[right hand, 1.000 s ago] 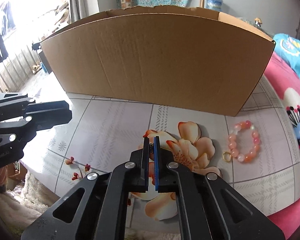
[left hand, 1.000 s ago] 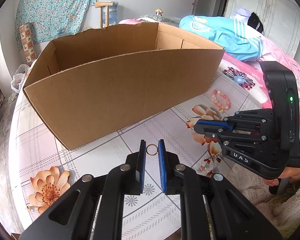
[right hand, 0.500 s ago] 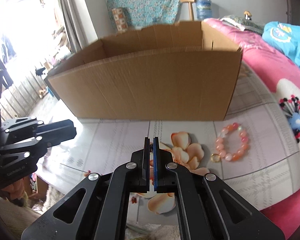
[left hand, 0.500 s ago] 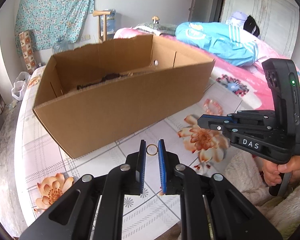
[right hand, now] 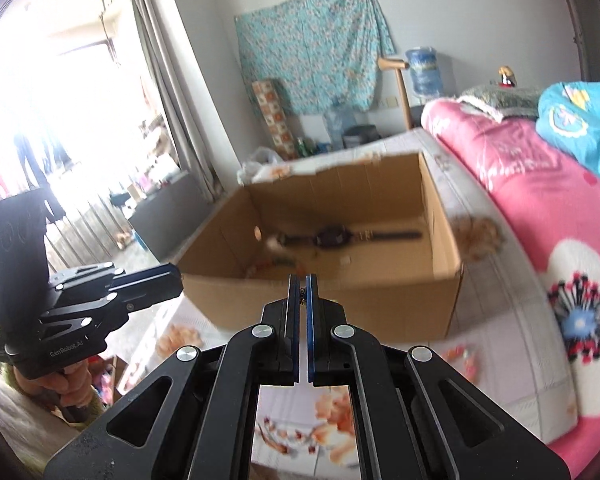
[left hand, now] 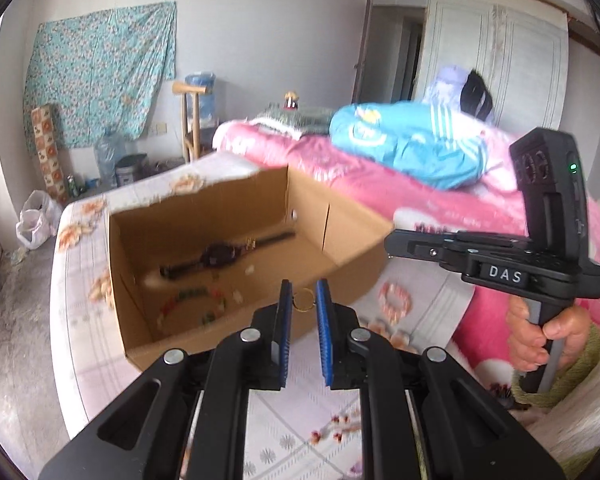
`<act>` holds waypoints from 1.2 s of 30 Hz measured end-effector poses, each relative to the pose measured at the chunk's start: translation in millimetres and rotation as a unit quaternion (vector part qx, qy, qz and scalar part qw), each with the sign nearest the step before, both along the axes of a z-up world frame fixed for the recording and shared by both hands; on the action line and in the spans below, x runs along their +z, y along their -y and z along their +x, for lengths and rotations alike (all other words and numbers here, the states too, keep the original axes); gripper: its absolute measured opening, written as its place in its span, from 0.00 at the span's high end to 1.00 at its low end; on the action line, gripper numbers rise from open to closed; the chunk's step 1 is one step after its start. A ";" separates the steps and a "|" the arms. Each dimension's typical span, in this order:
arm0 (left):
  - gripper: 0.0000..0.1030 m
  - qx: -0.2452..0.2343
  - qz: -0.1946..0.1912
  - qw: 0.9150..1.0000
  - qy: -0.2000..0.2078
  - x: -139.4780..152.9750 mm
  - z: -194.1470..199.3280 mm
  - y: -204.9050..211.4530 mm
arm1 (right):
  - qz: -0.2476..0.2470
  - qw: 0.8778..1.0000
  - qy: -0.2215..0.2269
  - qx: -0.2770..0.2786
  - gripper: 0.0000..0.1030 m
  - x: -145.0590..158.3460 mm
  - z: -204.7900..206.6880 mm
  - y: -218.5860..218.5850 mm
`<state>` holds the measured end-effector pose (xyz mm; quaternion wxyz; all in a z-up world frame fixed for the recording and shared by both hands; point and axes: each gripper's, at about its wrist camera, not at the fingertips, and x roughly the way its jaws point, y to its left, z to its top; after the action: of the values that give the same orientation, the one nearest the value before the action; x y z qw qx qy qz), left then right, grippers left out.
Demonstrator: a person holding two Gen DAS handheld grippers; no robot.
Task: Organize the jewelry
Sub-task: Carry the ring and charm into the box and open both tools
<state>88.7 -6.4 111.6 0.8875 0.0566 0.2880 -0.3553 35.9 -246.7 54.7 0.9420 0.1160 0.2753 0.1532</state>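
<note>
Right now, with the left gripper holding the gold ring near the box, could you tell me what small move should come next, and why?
Probably carry the left gripper forward past the cardboard box's near wall. The gold ring is pinched between its pads, seemingly short of the opening, and a watch already lies inside.
</note>
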 end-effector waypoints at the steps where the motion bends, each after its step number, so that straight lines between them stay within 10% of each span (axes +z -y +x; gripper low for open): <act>1: 0.89 -0.001 -0.009 1.000 0.001 5.7 6.0 -1.1 | 0.010 1.000 0.003 0.003 0.99 5.5 5.2 4.1; 8: 0.89 0.005 -0.038 0.999 -0.034 13.1 56.8 5.9 | 0.042 0.999 -0.006 0.011 0.99 16.5 51.0 24.4; 23: 0.88 0.005 -0.017 0.979 -0.205 -67.7 151.2 54.6 | 0.006 0.993 -0.112 0.021 0.92 -13.5 128.0 20.5; 36: 0.57 0.031 -0.019 0.979 -0.200 -61.2 157.5 50.3 | 0.021 0.997 -0.079 -0.004 0.78 1.3 119.9 43.0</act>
<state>246.2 -56.7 50.4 0.8234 -0.0412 0.4544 -0.3374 155.8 -289.7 56.0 0.9152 0.1481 0.3451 0.1458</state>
